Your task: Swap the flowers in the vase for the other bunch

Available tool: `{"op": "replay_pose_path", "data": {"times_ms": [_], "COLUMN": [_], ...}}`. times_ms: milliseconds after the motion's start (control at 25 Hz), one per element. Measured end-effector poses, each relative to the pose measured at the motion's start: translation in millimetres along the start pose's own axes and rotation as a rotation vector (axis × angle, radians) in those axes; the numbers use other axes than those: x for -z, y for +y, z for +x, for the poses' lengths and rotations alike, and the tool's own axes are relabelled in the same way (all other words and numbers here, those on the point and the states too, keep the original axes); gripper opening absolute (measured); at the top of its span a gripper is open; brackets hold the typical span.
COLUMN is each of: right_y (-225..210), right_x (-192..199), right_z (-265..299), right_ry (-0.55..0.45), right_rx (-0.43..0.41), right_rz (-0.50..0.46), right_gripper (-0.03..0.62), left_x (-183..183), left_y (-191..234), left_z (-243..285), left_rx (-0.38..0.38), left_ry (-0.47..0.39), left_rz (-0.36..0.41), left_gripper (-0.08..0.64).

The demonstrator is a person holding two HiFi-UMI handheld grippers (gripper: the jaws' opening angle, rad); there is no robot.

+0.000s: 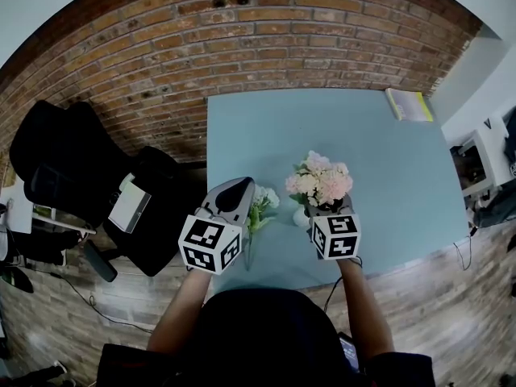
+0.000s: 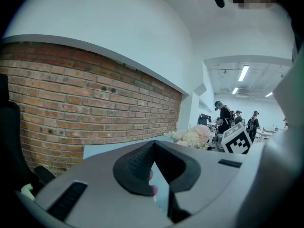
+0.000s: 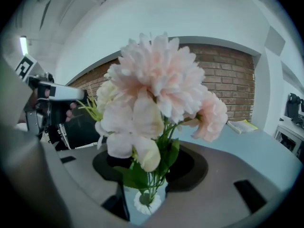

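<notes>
My right gripper (image 1: 326, 208) (image 3: 152, 167) is shut on the green stems of a pink and cream bunch of flowers (image 1: 320, 180) (image 3: 156, 87). The blooms stand upright above the jaws. Below them the stems reach down to the mouth of a small white vase (image 1: 301, 216) (image 3: 147, 202) on the blue table (image 1: 363, 143). A white and green bunch (image 1: 262, 205) lies on the table just right of my left gripper (image 1: 240, 188) (image 2: 153, 148). That gripper hovers near the table's front edge with its jaws shut and nothing visible between them.
A brick wall (image 1: 242, 39) runs behind the table. Black office chairs (image 1: 72, 168) stand to the left. A book (image 1: 409, 105) lies at the table's far right corner. White furniture (image 1: 484, 164) stands to the right. Several people (image 2: 228, 118) stand in the far room.
</notes>
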State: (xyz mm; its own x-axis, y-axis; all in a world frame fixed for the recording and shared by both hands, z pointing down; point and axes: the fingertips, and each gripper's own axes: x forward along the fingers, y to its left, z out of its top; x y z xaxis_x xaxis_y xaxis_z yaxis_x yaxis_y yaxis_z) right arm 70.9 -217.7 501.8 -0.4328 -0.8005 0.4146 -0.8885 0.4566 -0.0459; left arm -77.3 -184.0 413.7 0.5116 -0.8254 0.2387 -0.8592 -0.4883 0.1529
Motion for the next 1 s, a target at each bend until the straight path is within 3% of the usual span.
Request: {"op": "replay_pose_path", "data": {"times_ms": [440,1000], "right_y": [0.6,-1.5], "right_x": [-46.4,-78.0], "right_z": [-18.8,-41.9], "right_ry": [-0.074,-0.13], "right_rx": [0.027,0.073], "right_rz": [-0.016,-0.047], "right_gripper": [0.209,0.204], "left_x": [-5.4,-7.5], "left_y": [0.9,-6.7], "left_z": [-4.4,-7.8], "left_rx": [0.017,0.055], "left_ry": [-0.017,-0.025], "left_rz": [-0.004,0.008], "left_gripper": [0.0,0.0]}}
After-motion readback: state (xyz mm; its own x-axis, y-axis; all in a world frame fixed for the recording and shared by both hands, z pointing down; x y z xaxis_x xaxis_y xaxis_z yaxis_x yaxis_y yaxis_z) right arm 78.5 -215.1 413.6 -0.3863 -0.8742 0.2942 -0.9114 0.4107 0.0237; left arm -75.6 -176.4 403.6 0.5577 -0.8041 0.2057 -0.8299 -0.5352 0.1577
